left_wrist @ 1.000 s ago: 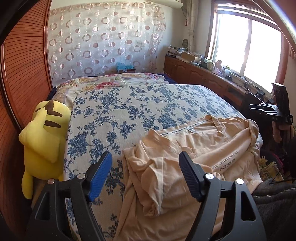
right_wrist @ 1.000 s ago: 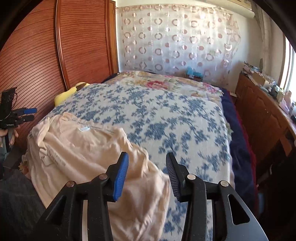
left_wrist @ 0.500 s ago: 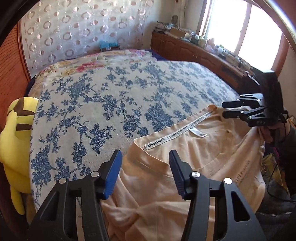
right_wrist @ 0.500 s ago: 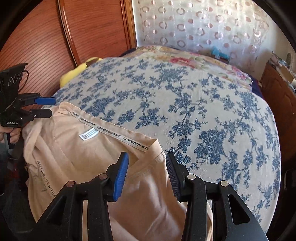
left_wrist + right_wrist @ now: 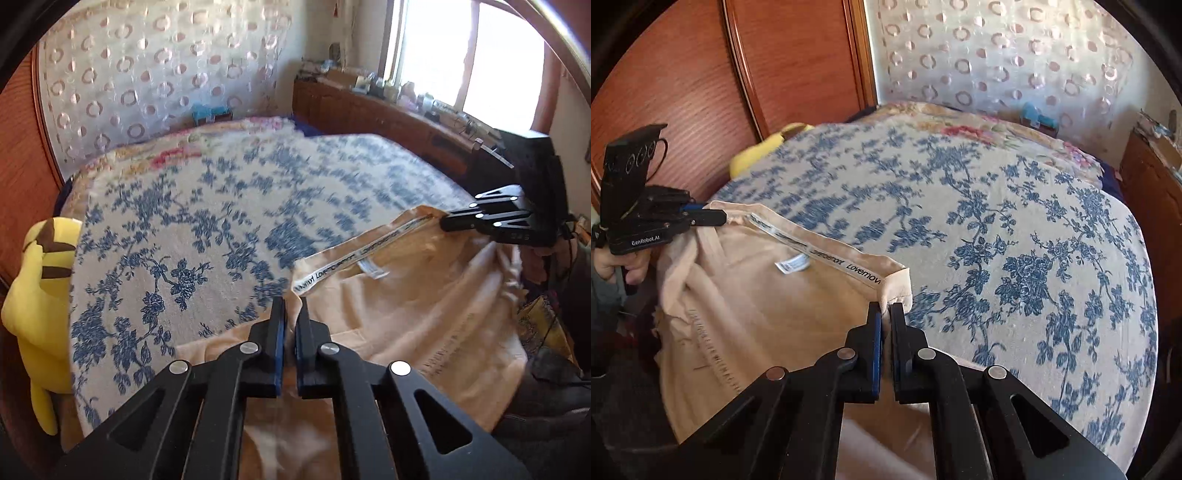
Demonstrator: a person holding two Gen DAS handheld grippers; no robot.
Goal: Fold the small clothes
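Observation:
A beige T-shirt (image 5: 406, 306) lies at the near edge of the bed, its neck band with printed tape stretched between both grippers. My left gripper (image 5: 291, 306) is shut on the left end of the neck band. My right gripper (image 5: 885, 310) is shut on the right end of the band, and the shirt (image 5: 768, 314) hangs from it. Each gripper shows in the other's view: the right one (image 5: 448, 221) pinching the far corner, the left one (image 5: 718, 218) likewise.
The bed has a blue floral cover (image 5: 1015, 236). A yellow plush toy (image 5: 37, 295) sits at the bed's left side by a wooden wardrobe (image 5: 701, 92). A wooden cabinet with clutter (image 5: 388, 107) runs under the window on the right.
Both grippers went from open above the shirt to shut on the two ends of its neck band. The band is now pulled taut between them.

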